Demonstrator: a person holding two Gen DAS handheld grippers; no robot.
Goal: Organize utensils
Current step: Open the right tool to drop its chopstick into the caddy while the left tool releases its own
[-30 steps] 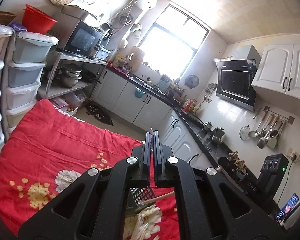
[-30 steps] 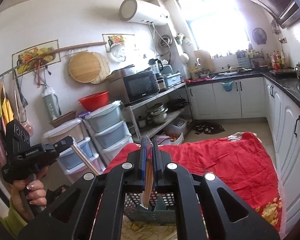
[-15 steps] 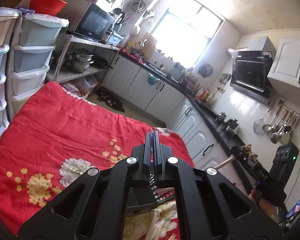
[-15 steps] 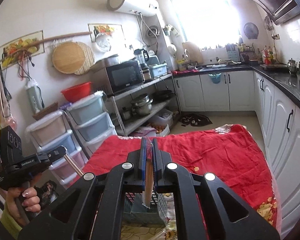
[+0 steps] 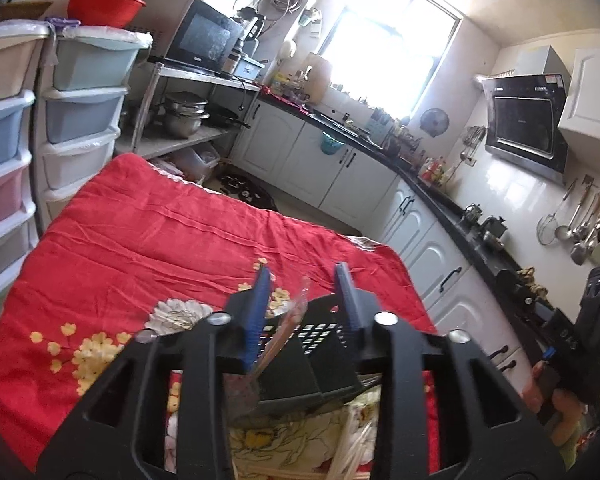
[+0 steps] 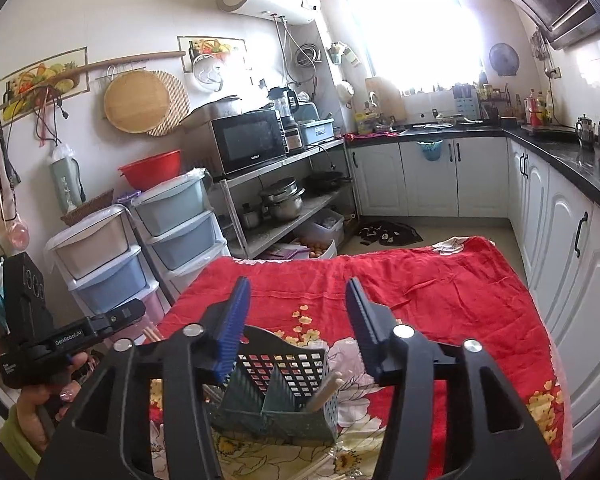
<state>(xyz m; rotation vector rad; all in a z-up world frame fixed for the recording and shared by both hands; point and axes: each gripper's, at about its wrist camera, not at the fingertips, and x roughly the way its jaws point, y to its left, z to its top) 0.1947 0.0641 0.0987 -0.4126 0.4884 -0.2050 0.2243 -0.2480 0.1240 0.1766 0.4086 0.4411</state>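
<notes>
A dark green perforated utensil basket [image 6: 284, 396] stands on the red flowered cloth [image 6: 380, 276], just below both grippers; it also shows in the left wrist view [image 5: 316, 364]. My right gripper [image 6: 296, 312] is open and empty above it. A pale wooden handle [image 6: 326, 390] leans in the basket's right compartment. My left gripper [image 5: 304, 292] is open above the basket, and a clear plastic utensil [image 5: 288, 332] leans in the basket between its fingers. Loose chopsticks [image 5: 352, 448] lie on the cloth in front of the basket.
The cloth-covered table [image 5: 148, 232] stretches away from the basket. Plastic drawer towers [image 6: 168, 224] and a metal shelf with a microwave [image 6: 248, 140] stand to its left. White cabinets with a black counter [image 6: 572, 184] run along its right. The left gripper's body [image 6: 60, 336] shows at the left.
Both grippers have opened. The right one let go of the wooden utensil, which now rests in the basket. The left one released the clear utensil into the basket.
</notes>
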